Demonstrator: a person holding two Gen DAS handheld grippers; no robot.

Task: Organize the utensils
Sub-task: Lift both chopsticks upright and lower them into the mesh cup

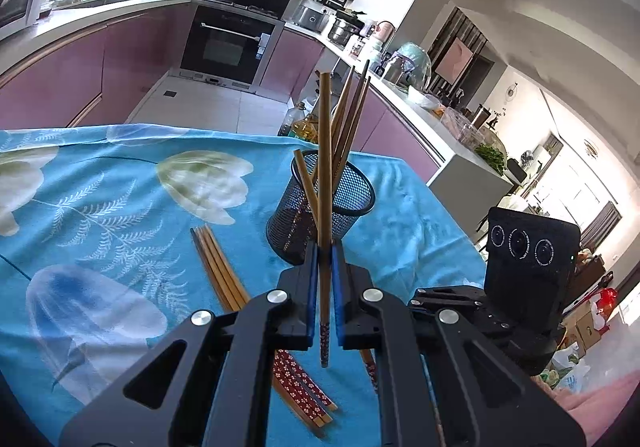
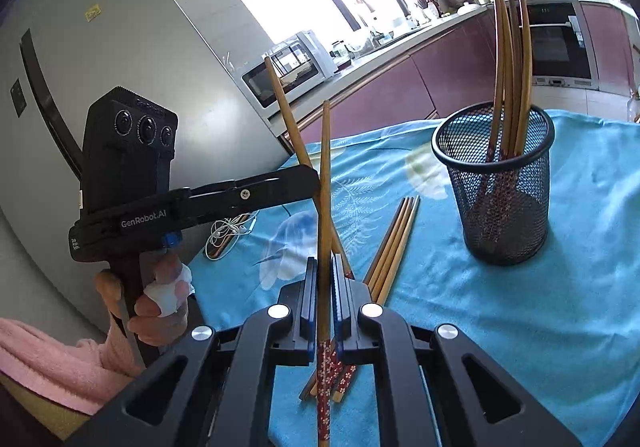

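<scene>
A black mesh cup [image 1: 320, 211] [image 2: 500, 191] stands on the blue cloth with several wooden chopsticks upright in it. My left gripper [image 1: 324, 247] is shut on one chopstick [image 1: 324, 167], held upright just in front of the cup. My right gripper [image 2: 324, 263] is shut on another chopstick [image 2: 325, 187], held upright to the left of the cup. The left gripper also shows in the right wrist view [image 2: 312, 177], left of my right one, holding its chopstick [image 2: 286, 115]. A bundle of loose chopsticks [image 1: 224, 271] [image 2: 394, 243] lies flat on the cloth.
The table has a blue floral cloth [image 1: 100, 207] [image 2: 540, 307]. White earphones [image 2: 226, 231] lie at its left edge. The right gripper's body [image 1: 528, 271] is to the right of the left one. Purple kitchen cabinets [image 1: 80, 63] and an oven [image 1: 228, 43] are behind.
</scene>
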